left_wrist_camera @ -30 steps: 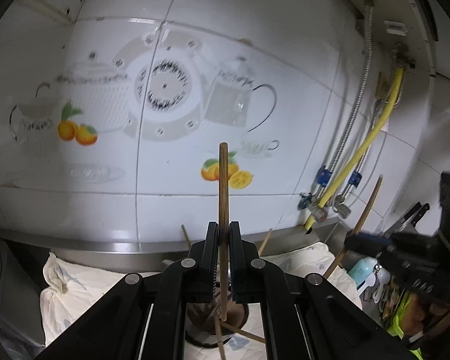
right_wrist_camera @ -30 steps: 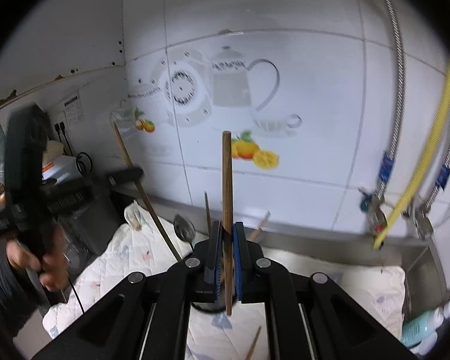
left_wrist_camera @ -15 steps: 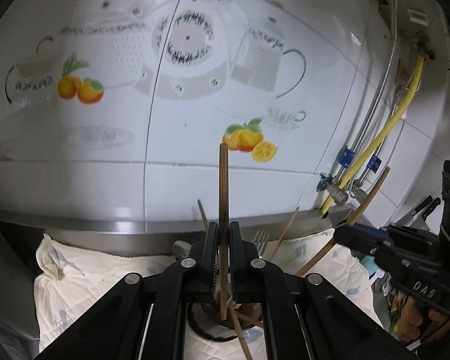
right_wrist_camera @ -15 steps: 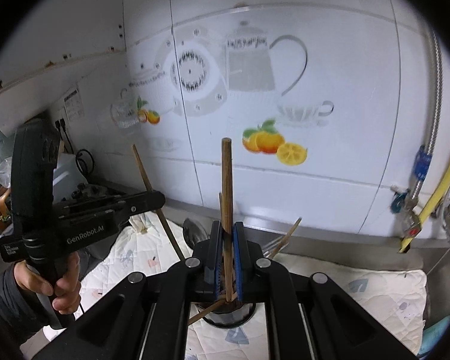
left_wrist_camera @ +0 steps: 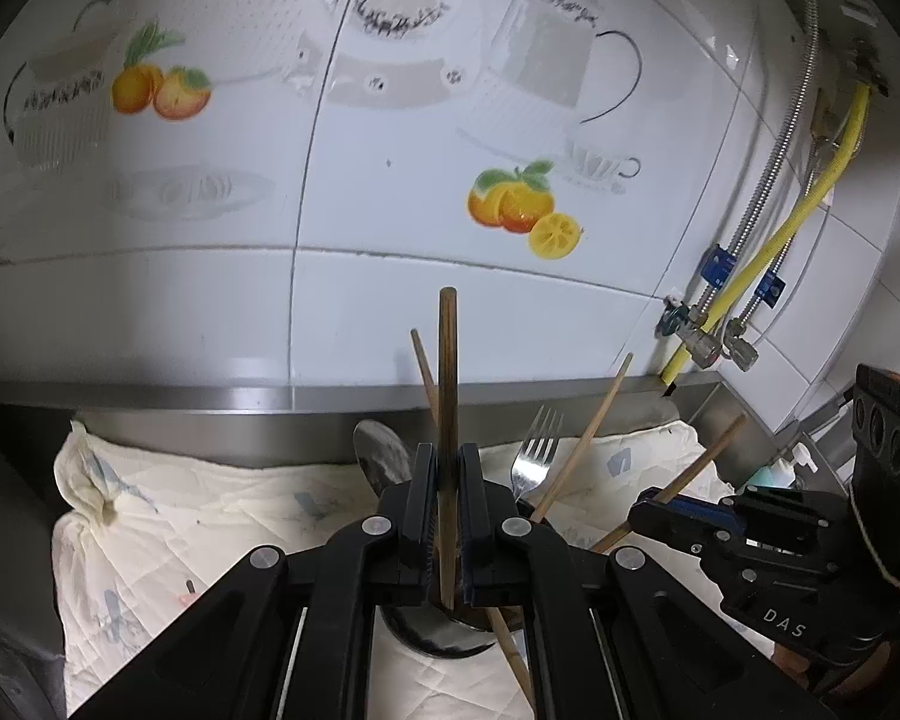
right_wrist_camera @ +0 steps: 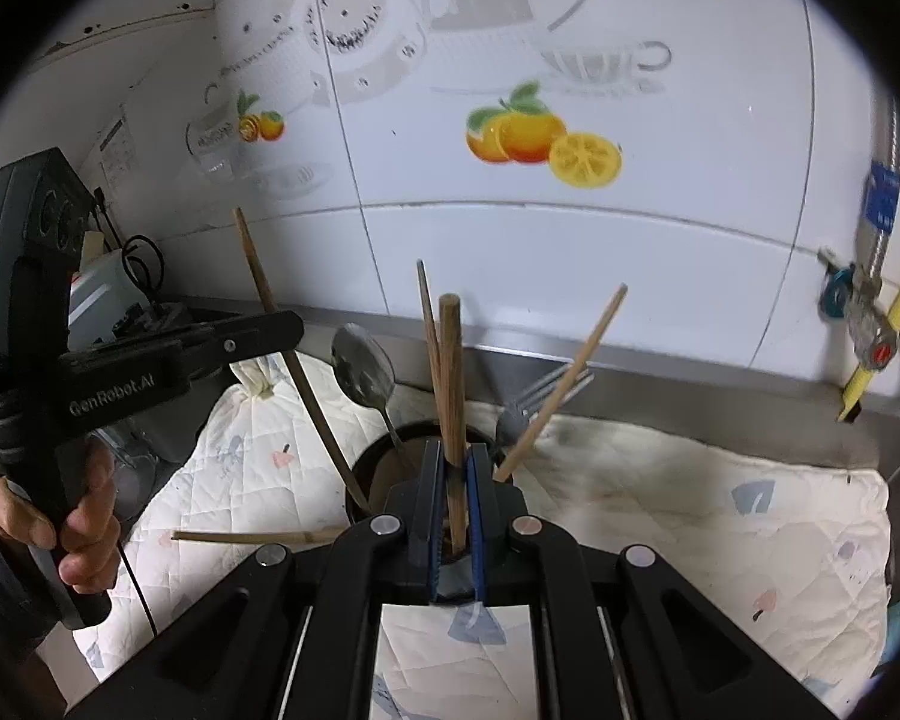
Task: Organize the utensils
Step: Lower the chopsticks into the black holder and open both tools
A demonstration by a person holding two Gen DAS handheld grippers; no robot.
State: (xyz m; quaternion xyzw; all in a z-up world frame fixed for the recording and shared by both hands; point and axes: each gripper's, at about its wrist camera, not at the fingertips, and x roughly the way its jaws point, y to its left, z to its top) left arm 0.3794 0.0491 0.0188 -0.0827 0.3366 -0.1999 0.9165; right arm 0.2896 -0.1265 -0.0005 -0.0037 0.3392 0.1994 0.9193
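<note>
- The left gripper (left_wrist_camera: 448,516) is clenched on a dark brown wooden chopstick (left_wrist_camera: 447,408), held upright, its lower end over a dark round utensil holder (right_wrist_camera: 390,468).
- The right gripper (right_wrist_camera: 453,516) grips a second brown wooden chopstick (right_wrist_camera: 452,396), also upright above the holder's mouth.
- The holder stands on a white quilted cloth (right_wrist_camera: 690,516) near the desk's back edge, below the tiled wall (right_wrist_camera: 570,240).
- In it lean a metal spoon (right_wrist_camera: 363,369), a steel fork (left_wrist_camera: 534,456) and lighter bamboo chopsticks (right_wrist_camera: 561,384).

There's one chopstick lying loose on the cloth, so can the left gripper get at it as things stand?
Probably not yet: the left gripper is shut on a dark chopstick, though the loose chopstick lies uncovered.
</note>
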